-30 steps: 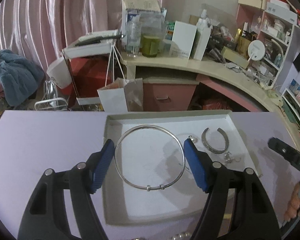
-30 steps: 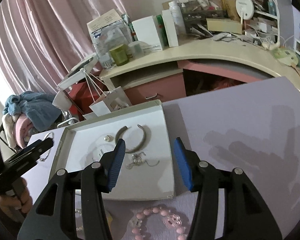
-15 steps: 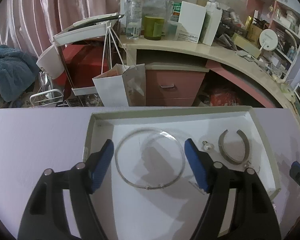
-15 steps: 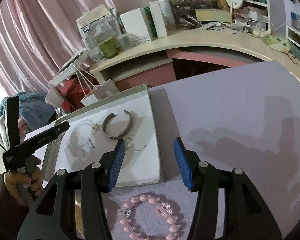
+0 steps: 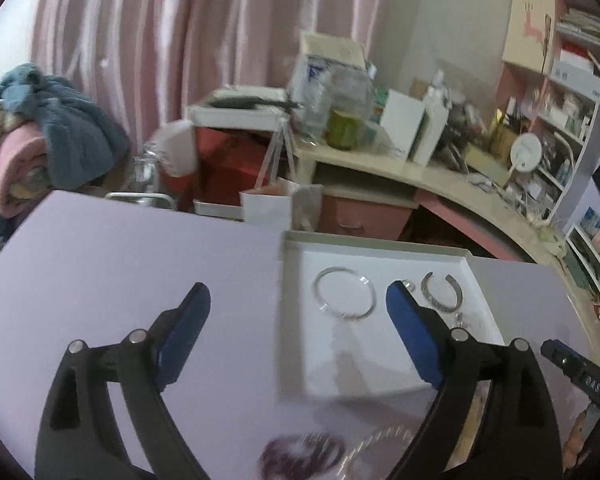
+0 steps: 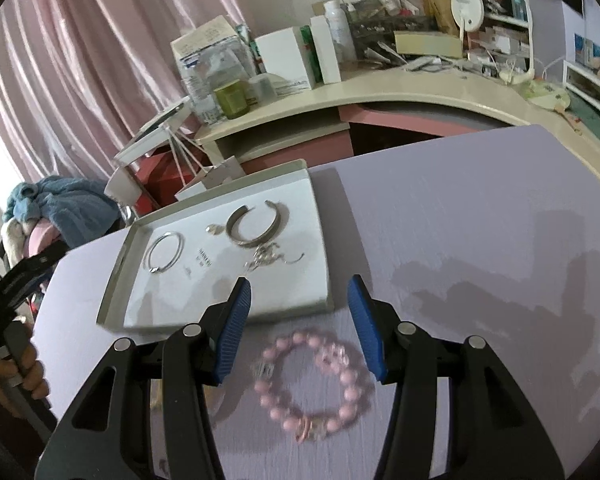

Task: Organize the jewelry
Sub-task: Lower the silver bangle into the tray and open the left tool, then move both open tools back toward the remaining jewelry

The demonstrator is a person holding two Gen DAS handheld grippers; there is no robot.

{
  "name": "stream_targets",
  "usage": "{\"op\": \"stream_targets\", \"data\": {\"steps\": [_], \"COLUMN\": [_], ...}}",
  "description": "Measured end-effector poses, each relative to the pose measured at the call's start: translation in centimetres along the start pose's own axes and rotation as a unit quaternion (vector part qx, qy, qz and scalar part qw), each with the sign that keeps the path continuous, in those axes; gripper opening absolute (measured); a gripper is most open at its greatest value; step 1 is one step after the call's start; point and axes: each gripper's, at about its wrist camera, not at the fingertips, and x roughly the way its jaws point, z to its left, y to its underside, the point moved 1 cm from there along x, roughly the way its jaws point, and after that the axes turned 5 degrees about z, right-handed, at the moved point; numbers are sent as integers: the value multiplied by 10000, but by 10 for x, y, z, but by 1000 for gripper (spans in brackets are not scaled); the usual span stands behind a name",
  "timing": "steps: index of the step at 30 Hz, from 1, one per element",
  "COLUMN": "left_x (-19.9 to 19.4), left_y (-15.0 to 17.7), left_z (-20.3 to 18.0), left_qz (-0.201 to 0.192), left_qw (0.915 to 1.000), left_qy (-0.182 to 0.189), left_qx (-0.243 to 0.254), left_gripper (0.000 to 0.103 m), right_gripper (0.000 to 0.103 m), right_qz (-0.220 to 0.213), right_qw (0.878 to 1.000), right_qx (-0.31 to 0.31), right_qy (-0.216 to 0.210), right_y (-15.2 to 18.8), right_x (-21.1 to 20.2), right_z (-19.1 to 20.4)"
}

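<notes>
Just in front of the white tray (image 6: 220, 316): pink bead bracelet (image 6: 314, 384) lies on the table, between my right gripper's (image 6: 300, 328) spread, empty fingers.
I judge the next step is pinching one bead run squarely, then lifting over the tray rim beside the silver bangle (image 6: 165, 252). Left gripper (image 5: 296, 332), jaws just opening wide, holds nothing beside the tray.

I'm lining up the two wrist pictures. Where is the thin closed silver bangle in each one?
Left wrist: the bangle lies in the white tray, right of centre, just left of the right blue finger.
Right wrist: the bangle lies in the tray's left half, left of centre, above the left finger.
Shared landmark: the open cuff, on the bangle's right in both.
</notes>
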Motion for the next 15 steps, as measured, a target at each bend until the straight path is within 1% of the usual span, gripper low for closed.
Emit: {"op": "stream_targets", "data": {"steps": [3, 5, 7, 11, 13, 15], "left_x": [-37, -55, -69, -82, -83, -83], "left_y": [25, 42, 60, 94, 107, 119], "left_z": [15, 23, 33, 42, 42, 38], "left_qz": [-202, -253, -236, -124, -20, 119], "left_qw": [9995, 9990, 9986, 9976, 9974, 9979], "left_qy": [-245, -349, -366, -417, -453, -389], "left_qx": [-26, -117, -287, -535, -556, -507], "left_gripper": [94, 96, 97, 97, 97, 97], "right_gripper": [52, 52, 52, 52, 52, 52], "right_qz": [-39, -29, 0, 73, 158, 247], "right_qw": [10000, 10000, 10000, 9999, 9998, 9995], "right_qx": [-45, -29, -29, -80, -122, -213], "right_qy": [-37, -66, -74, -52, -59, -51], "right_y": [13, 24, 36, 58, 71, 83], "right_x": [-12, -19, -25, -32, -33, -33], "right_z": [2, 2, 2, 4, 6, 10]}}
